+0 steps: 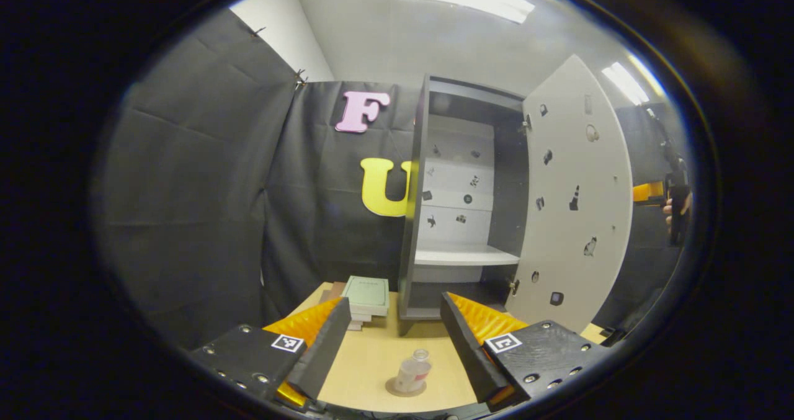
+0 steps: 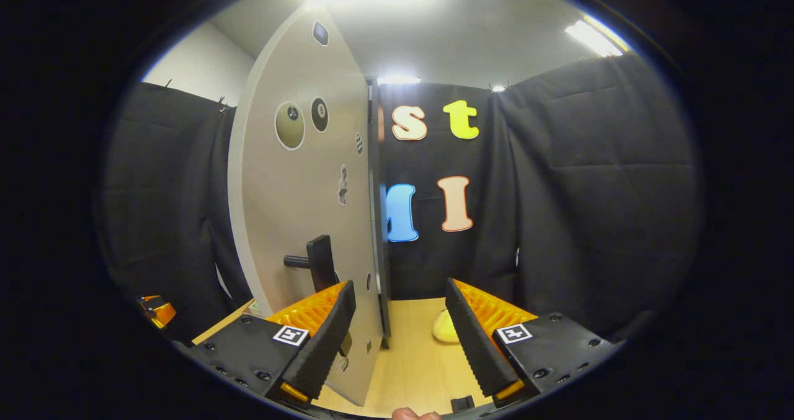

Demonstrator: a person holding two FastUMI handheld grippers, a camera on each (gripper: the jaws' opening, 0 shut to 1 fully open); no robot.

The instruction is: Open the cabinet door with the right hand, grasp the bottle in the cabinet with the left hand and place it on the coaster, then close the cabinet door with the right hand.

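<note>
In the left gripper view the left claw (image 1: 392, 339) gapes wide over a small clear plastic bottle (image 1: 414, 370) standing on a round tan coaster (image 1: 397, 388) before the open grey cabinet (image 1: 462, 196), while in the right gripper view the right claw (image 2: 400, 324) spreads wide, empty, beside the pale door's black handle (image 2: 319, 262).

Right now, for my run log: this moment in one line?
door: open | bottle: on coaster | both hand-held grippers: open, empty

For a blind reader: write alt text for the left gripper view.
The open left gripper frames a small bottle standing on a round coaster on the wooden table. Behind stands the cabinet, door wide open, books beside it.
</note>
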